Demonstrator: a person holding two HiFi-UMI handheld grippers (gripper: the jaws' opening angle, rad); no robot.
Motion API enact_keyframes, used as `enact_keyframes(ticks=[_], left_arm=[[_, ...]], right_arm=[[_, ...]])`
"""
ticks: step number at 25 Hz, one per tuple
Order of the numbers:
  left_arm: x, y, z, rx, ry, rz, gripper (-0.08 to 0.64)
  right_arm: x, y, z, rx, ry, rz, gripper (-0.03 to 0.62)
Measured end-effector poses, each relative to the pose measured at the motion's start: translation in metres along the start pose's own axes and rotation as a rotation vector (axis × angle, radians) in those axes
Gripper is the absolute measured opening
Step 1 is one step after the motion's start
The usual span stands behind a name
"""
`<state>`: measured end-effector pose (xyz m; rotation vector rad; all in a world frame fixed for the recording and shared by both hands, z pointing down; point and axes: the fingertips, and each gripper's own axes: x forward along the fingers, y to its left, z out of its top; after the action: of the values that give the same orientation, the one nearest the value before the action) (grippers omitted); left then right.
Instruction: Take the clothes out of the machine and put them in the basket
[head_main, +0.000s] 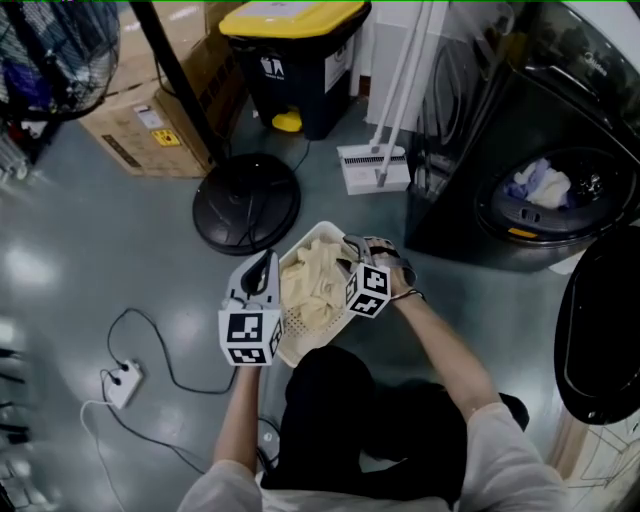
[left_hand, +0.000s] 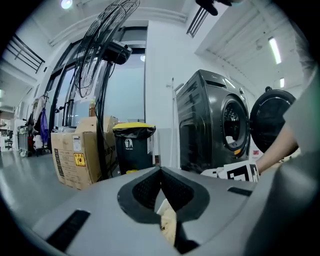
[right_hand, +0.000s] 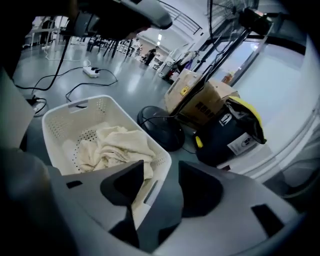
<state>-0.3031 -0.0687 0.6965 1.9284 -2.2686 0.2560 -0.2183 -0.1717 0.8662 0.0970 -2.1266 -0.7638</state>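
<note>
Laundry basket, centre frame: rim clenched by left gripper, cream clothes inside; right gripper released, empty; pale garments remain in washing machine, upper right, so judged partway done.

Setting: large workshop-like test hall, not a home | Floor: polished grey concrete floor | Overhead: high white ceiling with strip lights | Contents: dark grey front-loading washing machine, brown cardboard boxes, black pedestal fan, yellow-lidded black pedal bin, white power strip on loose cables
</note>
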Motion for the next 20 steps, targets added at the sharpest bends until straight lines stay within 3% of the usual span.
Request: enact_keyframes(ticks=[1, 4, 10, 16, 20], left_arm=[[0.0, -0.001, 0.001, 0.0, 0.001, 0.0, 0.018], [0.0, -0.004, 0.003, 0.005, 0.004, 0.001, 0.018], [0.004, -0.006, 0.009, 0.014, -0.006, -0.006, 0.018], [0.021, -0.023, 0.014, 0.017, -0.014, -0.055, 0.018], [0.04, -0.048, 0.018, 0.015, -0.021, -0.111, 0.018]], right_arm=[[-0.003, -0.007, 0.0, 0.02, -0.007, -0.022, 0.209], [-0.013, -0.025, 0.003, 0.076, -0.032, -0.096, 0.037], [-0.027, -0.042, 0.012, 0.286, -0.114, -0.088, 0.025], [-0.057, -0.078, 0.004, 0.794, -0.277, -0.099, 0.025], [-0.087, -0.109, -0.018, 0.932, -0.355, -0.174, 0.025]])
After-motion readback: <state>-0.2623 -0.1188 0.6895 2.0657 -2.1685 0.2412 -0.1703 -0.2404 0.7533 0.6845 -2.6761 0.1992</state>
